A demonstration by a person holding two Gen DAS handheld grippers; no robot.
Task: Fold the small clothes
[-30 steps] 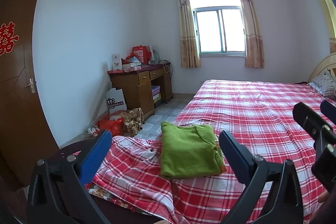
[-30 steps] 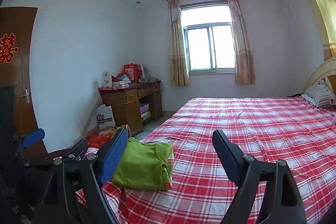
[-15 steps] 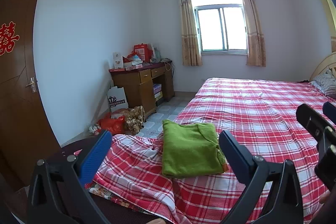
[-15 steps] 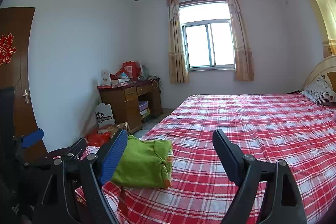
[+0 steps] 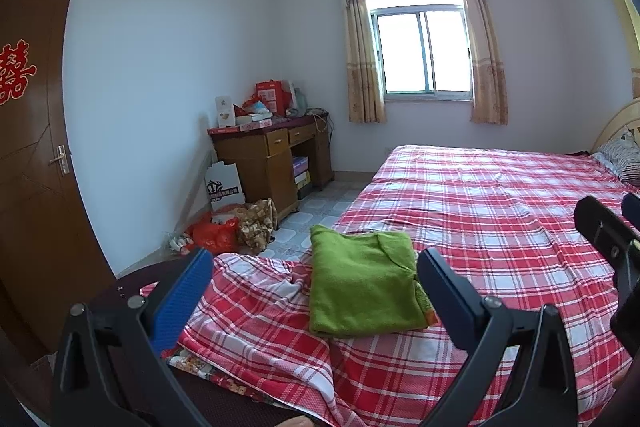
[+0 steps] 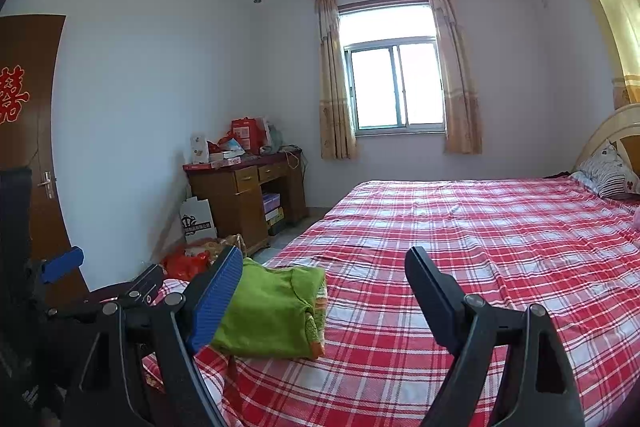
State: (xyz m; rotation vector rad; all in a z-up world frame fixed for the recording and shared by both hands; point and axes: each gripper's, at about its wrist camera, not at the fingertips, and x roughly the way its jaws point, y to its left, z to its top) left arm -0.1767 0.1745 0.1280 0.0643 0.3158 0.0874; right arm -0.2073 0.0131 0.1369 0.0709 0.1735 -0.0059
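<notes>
While both grippers, left gripper (image 5: 312,283) and right gripper (image 6: 324,283), hang spread and empty, the folded green garment (image 5: 360,287) needs only squared edges.

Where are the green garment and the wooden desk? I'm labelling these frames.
green garment (image 5: 360,291): left wrist view, middle of the folded top.
wooden desk (image 6: 240,203): right wrist view, front of the left drawer cabinet.

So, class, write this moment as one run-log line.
stage: fold looks done | folded green fleece garment: lying on red plaid bedsheet | left gripper: open, empty | right gripper: open, empty
</notes>
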